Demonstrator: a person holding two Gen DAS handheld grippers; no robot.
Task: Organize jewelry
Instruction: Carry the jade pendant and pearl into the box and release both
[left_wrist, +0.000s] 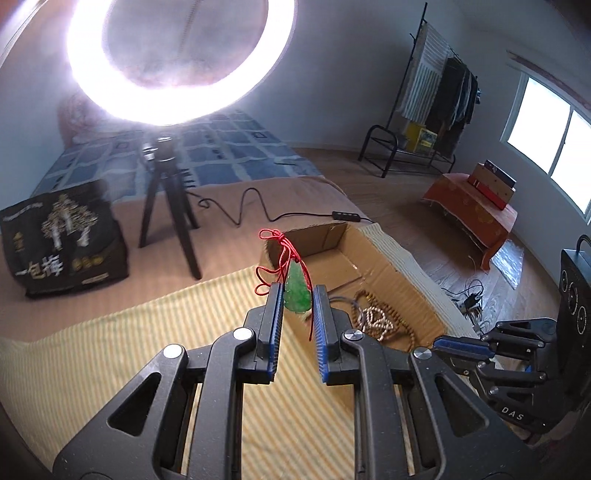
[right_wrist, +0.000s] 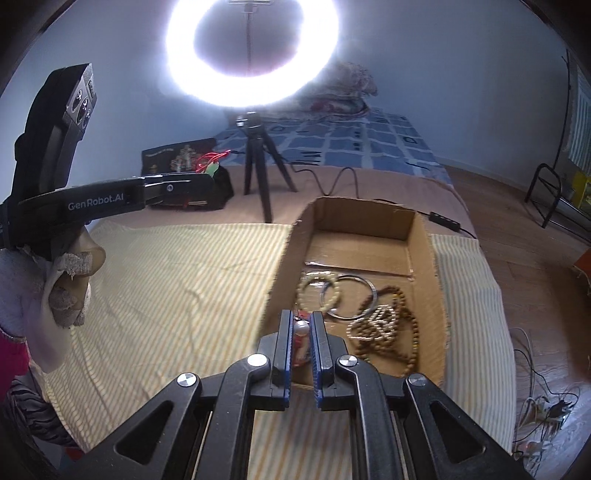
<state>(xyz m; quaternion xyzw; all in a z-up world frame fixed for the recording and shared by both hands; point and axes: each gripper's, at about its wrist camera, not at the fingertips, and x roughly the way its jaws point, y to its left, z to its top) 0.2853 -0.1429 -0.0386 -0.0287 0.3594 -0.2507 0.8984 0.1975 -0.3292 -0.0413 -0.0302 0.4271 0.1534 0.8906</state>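
The left hand-held gripper (left_wrist: 298, 299) is pinching a green jade pendant (left_wrist: 294, 291) between nearly closed jaws, its red cord (left_wrist: 282, 254) looping above and trailing below, and is carrying it just beside the near-left corner of the cardboard box (right_wrist: 424, 236). The right hand-held gripper (right_wrist: 299, 325) is clamping, jaws almost shut, a small piece with a pale bead and red parts (right_wrist: 301, 328), hanging over the box's near-left edge; what it is exactly is too blurred to tell. Inside the box are already lying a wooden bead necklace (right_wrist: 402, 332), a pale bead bracelet (right_wrist: 317, 291) and a metal bangle (right_wrist: 354, 295). The striped cloth (right_wrist: 177, 280) left of the box is showing no jewelry, so these two held pieces are probably the last, both not yet dropped in.
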